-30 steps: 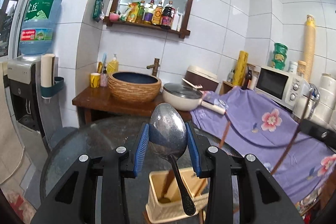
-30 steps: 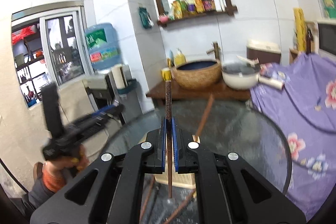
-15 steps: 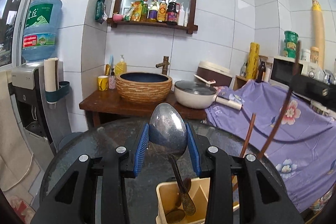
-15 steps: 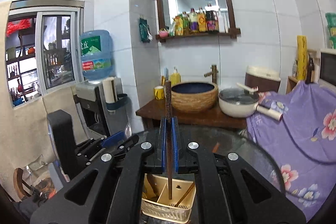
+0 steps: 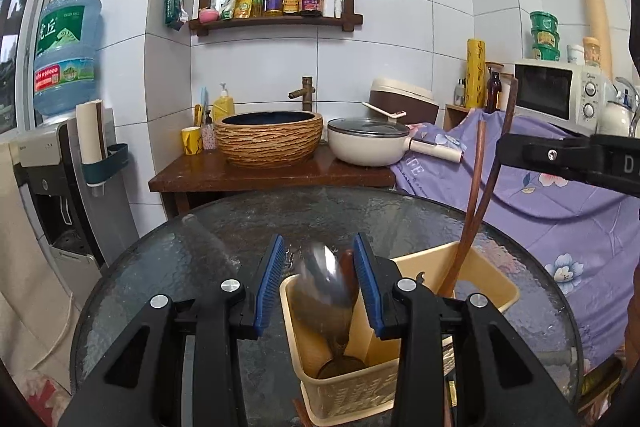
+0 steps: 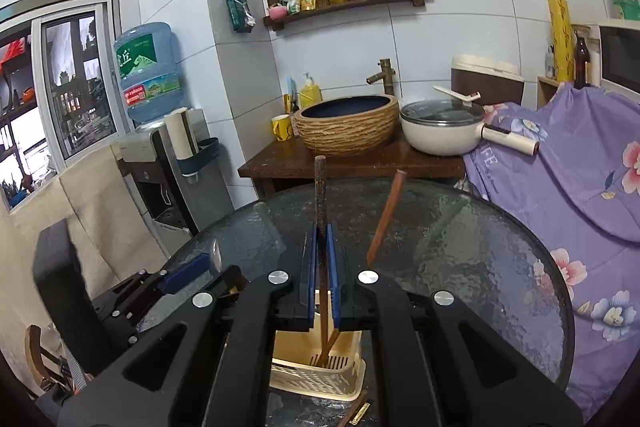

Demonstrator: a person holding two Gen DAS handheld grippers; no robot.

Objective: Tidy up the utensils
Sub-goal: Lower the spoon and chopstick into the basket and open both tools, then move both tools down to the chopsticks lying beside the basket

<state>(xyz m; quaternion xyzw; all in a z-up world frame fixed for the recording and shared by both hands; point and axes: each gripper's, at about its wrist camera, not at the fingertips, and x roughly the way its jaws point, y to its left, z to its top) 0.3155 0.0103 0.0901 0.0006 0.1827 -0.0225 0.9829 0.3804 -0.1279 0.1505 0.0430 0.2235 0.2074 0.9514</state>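
Observation:
A beige plastic utensil holder (image 5: pixel 492 291) stands on the round dark glass table (image 5: pixel 200 259). My left gripper (image 5: pixel 320 247) hangs just above its left compartment. A metal spoon (image 5: pixel 324 283) is blurred and low between the blue pads, handle down in the holder, with a gap at the left pad. In the right wrist view my right gripper (image 6: pixel 322 227) is shut on a dark upright chopstick (image 6: pixel 320 187) whose lower end reaches into the holder (image 6: pixel 320 375). A second chopstick (image 6: pixel 384 219) leans in the same compartment.
Beyond the table stands a wooden counter (image 5: pixel 240 179) with a woven basin (image 5: pixel 268 139) and a white pan (image 5: pixel 368 143). A purple flowered cloth (image 5: pixel 560 211) covers the right side. The water dispenser (image 6: pixel 160 147) is at the left. Loose sticks (image 6: pixel 360 411) lie beside the holder.
Both grippers came down over the holder. The spoon slid lower between the left pads, its handle now deep in the holder. The chopstick in the right gripper now reaches into the holder.

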